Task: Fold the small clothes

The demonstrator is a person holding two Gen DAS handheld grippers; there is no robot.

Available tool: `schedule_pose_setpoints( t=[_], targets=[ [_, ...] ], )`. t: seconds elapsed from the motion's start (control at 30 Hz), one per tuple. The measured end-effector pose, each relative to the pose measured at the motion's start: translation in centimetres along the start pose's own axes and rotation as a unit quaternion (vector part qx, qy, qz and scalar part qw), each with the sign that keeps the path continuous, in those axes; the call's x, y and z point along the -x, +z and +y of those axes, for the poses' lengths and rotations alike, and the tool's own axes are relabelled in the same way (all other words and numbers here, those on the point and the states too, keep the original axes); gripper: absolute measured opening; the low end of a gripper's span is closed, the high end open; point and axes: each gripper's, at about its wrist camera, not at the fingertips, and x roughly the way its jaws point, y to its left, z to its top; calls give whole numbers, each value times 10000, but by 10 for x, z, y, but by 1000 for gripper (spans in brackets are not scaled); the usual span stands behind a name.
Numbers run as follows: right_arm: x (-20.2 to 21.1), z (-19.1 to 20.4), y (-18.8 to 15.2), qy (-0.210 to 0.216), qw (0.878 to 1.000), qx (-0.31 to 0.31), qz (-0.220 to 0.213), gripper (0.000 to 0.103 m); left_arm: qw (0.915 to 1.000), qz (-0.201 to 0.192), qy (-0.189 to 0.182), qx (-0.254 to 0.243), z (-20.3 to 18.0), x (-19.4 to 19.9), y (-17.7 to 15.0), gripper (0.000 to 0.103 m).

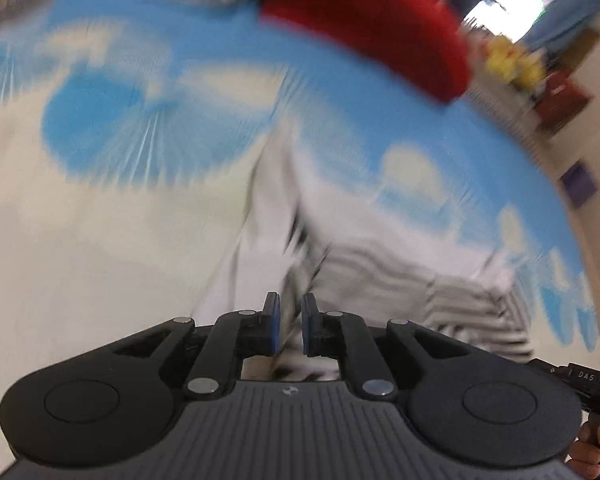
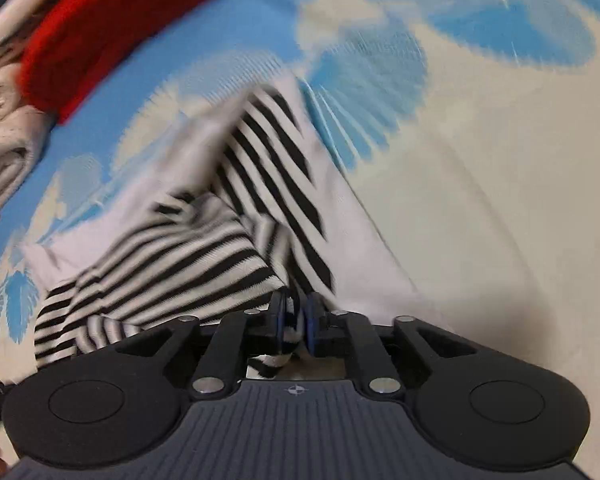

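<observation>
We're over the blue-and-cream patterned cloth (image 2: 480, 160) now, both views smeared with blur. Our right gripper (image 2: 296, 322) has its fingers clenched on a bunch of the black-and-white striped garment (image 2: 204, 248), stripes showing right between the blue pads (image 2: 311, 328). The garment lies rumpled on the cloth, stretching up and away from that grip. In the left wrist view, our left gripper (image 1: 290, 328) sits at the garment's pale edge (image 1: 260, 232); there's a narrow gap between its fingers with fabric showing in it, but we cannot tell whether they are gripping it. A red knitted item (image 1: 372, 16) lies farther off on the cloth, well apart from the striped garment, with pale folded clothes (image 2: 4, 136) touching it.
</observation>
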Motion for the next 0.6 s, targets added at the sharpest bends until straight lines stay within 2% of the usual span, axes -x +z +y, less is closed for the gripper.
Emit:
schedule_pose_setpoints(
  t=[0.03,0.07,0.1,0.17,0.23,0.27,0.33,0.37,0.43,0.47,0.53,0.57,0.6],
  targets=[
    [8,6,1,-19,9995,197,-261,22,9997,-110,-193,-63,-4,5,-1,13],
    [17,13,0,-41,9978,370,-553,30,9990,-76,-425,-121,-7,6,-4,13],
    [24,17,-2,59,9954,495,-823,31,9982,57,-573,-143,-9,1,-8,13],
    [31,26,-5,527,9911,698,-1007,31,9974,568,-407,-178,-9,-18,-19,13],
    [22,30,-7,878,9905,751,-749,30,9908,1302,203,-294,-2,-42,-35,10],
    [11,30,-9,833,9926,722,-501,30,9890,1412,368,-223,3,-46,-41,2],
    [-16,23,-14,242,9970,715,167,28,9934,1140,103,-42,2,-36,-37,3],
    [-23,18,-15,106,9978,598,284,26,9959,897,-70,-112,-1,-27,-35,7],
    [-22,14,-15,267,9985,455,172,26,9976,583,-212,-318,-7,-19,-36,9],
    [-20,16,-16,292,9977,603,80,26,9967,695,-93,-419,-6,-24,-40,9],
    [-24,16,-24,101,9952,950,187,26,9901,1296,265,-477,3,-40,-51,8],
    [-25,13,-26,55,9950,958,293,25,9904,1307,273,-352,7,-37,-52,8],
    [-20,12,-28,73,9957,881,260,25,9928,1145,233,-251,6,-25,-50,8]
  ],
)
